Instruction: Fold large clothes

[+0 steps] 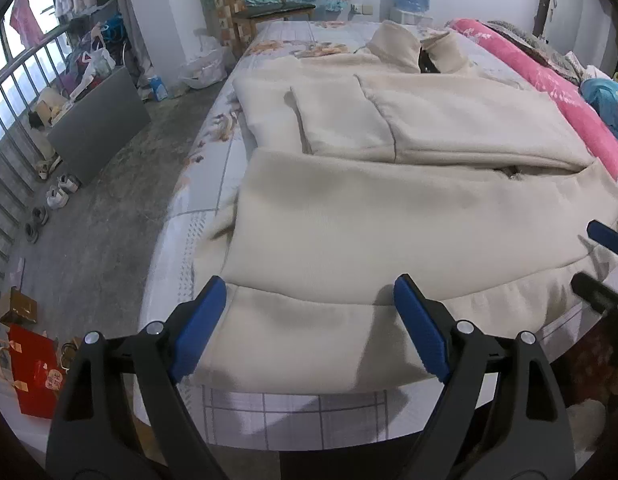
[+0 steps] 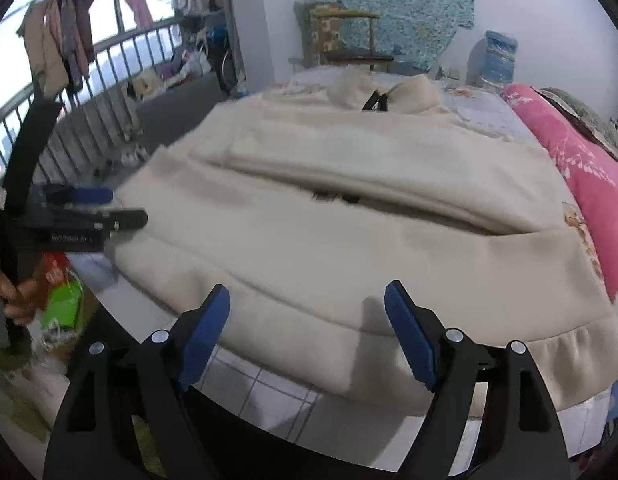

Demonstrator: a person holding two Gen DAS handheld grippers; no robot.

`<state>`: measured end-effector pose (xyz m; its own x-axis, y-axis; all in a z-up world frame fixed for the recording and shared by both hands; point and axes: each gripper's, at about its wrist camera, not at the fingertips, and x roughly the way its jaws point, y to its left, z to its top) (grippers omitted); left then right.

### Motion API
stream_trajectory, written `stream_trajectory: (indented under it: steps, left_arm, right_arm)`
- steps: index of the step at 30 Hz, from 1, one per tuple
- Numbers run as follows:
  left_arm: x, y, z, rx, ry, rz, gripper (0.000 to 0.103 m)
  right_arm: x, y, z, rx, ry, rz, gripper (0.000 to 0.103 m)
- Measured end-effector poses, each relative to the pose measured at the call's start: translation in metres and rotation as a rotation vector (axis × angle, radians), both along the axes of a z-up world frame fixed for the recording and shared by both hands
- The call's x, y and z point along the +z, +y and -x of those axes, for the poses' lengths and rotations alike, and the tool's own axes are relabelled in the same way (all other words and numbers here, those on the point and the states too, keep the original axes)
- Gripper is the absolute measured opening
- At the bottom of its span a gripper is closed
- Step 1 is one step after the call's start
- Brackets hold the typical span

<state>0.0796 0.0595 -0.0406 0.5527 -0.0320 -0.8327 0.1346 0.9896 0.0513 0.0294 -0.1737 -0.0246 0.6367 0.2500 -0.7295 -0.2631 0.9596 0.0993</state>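
The jacket (image 1: 389, 208), a cream fleece one, lies spread flat on the bed (image 1: 245, 408), hem at the near edge and collar (image 1: 393, 46) toward the far end. Its front panels are closed over each other, and one sleeve (image 1: 337, 120) appears folded in across the chest, left of the zip line; the other sleeve cannot be made out, so it may be tucked under or folded as well. Judging from this, the sideways folds are partly or wholly done and the lengthwise fold, hem up toward the collar, is still to come; the garment is far from a compact bundle. The left gripper (image 1: 309, 300) hovers over the hem on the jacket's left part, jaws wide apart, holding nothing; whether its fingers (image 1: 419, 324) brush the fleece cannot be told. The right gripper (image 2: 307, 304) stands likewise at the hem further right, jaws spread wide and empty, the cloth lying between and beyond the tips rather than pinched. In the right wrist view the left gripper (image 2: 109, 208) shows side-on beside the jacket's left edge, near the hem corner. Right of the jacket a pink quilt (image 1: 549, 92) runs along the bed; beyond the collar stands a chair (image 1: 269, 4), and left of the bed is bare floor (image 1: 109, 200) with shoes (image 1: 59, 190).
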Motion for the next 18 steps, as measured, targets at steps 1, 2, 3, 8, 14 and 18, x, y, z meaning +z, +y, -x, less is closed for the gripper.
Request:
stream_trajectory:
  steps: [1,2,3,8,14,18]
  left_arm:
    - [0.004,0.0,0.0,0.002,-0.009,0.004,0.082]
    - [0.008,0.0,0.0,0.004,-0.018,0.01,0.082]
    - [0.012,-0.001,-0.001,0.005,-0.026,0.017,0.082]
    - [0.027,-0.014,-0.006,-0.023,-0.053,0.041,0.082]
    - [0.031,-0.04,-0.019,-0.073,-0.064,0.023,0.082]
    - [0.034,-0.056,-0.029,-0.097,-0.082,-0.028,0.082]
  right_arm:
    - [0.001,-0.003,-0.001,-0.009,-0.003,-0.006,0.078]
    - [0.004,-0.009,-0.002,-0.029,-0.007,-0.013,0.078]
    - [0.006,-0.013,-0.003,-0.046,-0.008,-0.015,0.079]
    - [0.007,-0.028,-0.016,-0.116,0.003,0.008,0.08]
    - [0.004,-0.037,-0.024,-0.153,0.026,0.003,0.089]
    - [0.002,-0.042,-0.03,-0.171,0.061,-0.007,0.09]
